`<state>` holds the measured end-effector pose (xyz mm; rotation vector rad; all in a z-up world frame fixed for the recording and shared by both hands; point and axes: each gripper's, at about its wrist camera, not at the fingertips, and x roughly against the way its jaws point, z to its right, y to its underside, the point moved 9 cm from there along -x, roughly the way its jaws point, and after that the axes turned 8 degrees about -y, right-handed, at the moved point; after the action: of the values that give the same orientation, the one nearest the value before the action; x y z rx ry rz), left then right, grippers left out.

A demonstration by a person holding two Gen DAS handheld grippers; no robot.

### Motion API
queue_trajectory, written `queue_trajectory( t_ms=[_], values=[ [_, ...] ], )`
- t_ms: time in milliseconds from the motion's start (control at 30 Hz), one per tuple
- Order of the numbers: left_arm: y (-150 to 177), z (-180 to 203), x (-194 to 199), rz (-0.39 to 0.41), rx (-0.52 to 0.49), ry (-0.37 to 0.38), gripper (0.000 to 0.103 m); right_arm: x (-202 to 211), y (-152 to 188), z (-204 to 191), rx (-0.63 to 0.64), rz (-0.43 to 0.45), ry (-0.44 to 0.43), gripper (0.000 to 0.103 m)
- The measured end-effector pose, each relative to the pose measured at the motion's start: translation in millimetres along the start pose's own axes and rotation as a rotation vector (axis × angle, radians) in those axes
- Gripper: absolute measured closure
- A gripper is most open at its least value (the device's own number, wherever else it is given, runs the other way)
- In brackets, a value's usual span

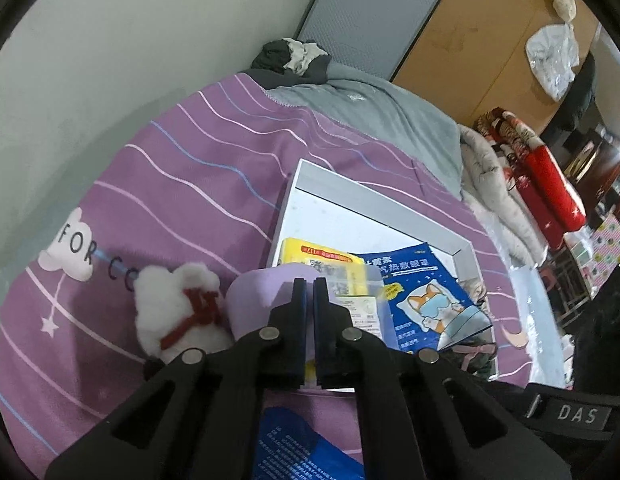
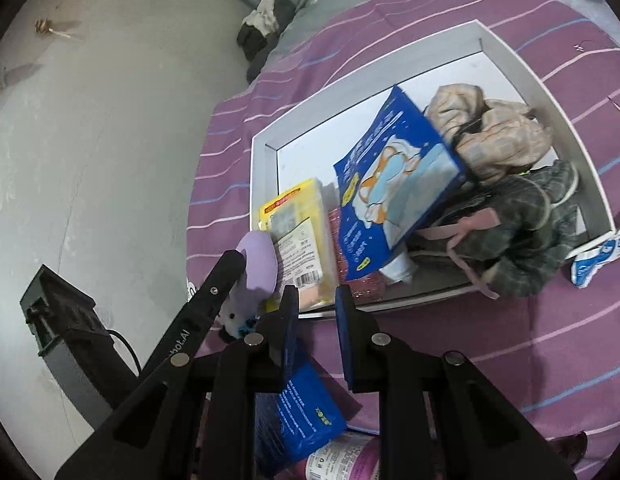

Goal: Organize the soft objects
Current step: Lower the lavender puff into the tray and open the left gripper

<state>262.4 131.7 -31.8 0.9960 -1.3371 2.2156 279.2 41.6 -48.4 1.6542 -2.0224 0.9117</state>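
My left gripper (image 1: 310, 286) is shut, pinching the edge of a lilac plush toy (image 1: 257, 300) at the near left corner of a white tray (image 1: 374, 196). In the right wrist view its tip (image 2: 237, 258) meets that lilac plush (image 2: 257, 264). A white plush bear (image 1: 177, 312) with a red ribbon lies just to the left on the purple striped sheet. The tray (image 2: 265, 168) holds a yellow packet (image 2: 297, 216), a tilted blue corgi packet (image 2: 390, 184), beige cloth (image 2: 490, 132) and dark checked cloth (image 2: 522, 232). My right gripper (image 2: 316, 292) stands open over the sheet, nothing between its fingers.
A blue packet (image 2: 301, 412) and a pink-labelled pack (image 2: 342, 460) lie on the bed under the grippers. A blue-and-white packet (image 2: 594, 260) sits right of the tray. The wall runs along the left. A grey blanket (image 1: 370, 108) and red quilts (image 1: 542, 184) lie beyond.
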Motion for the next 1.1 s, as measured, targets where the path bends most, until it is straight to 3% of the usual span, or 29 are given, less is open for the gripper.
queue_trajectory(
  t_ms=[233, 467, 700, 933, 1100],
  values=[
    [3.8, 9.2, -4.0, -0.030, 0.009, 0.095, 0.099, -0.8, 0.6, 1.7, -0.004, 0.003, 0.004, 0.085],
    [9.5, 12.8, -15.5, -0.042, -0.021, 0.053, 0.099, 5.0, 1.1, 3.8, -0.001, 0.014, 0.016, 0.085],
    [13.1, 14.3, -19.8, -0.090, 0.023, 0.131, 0.099, 11.9, -0.1, 6.2, -0.008, 0.029, 0.021, 0.085],
    [10.2, 15.1, -13.4, -0.048, 0.045, 0.131, 0.099, 25.1, -2.1, 8.9, -0.014, 0.059, 0.022, 0.085],
    [9.7, 18.6, -7.6, -0.029, 0.000, 0.067, 0.097, 34.9, -0.5, 8.8, -0.009, 0.073, 0.026, 0.085]
  ],
)
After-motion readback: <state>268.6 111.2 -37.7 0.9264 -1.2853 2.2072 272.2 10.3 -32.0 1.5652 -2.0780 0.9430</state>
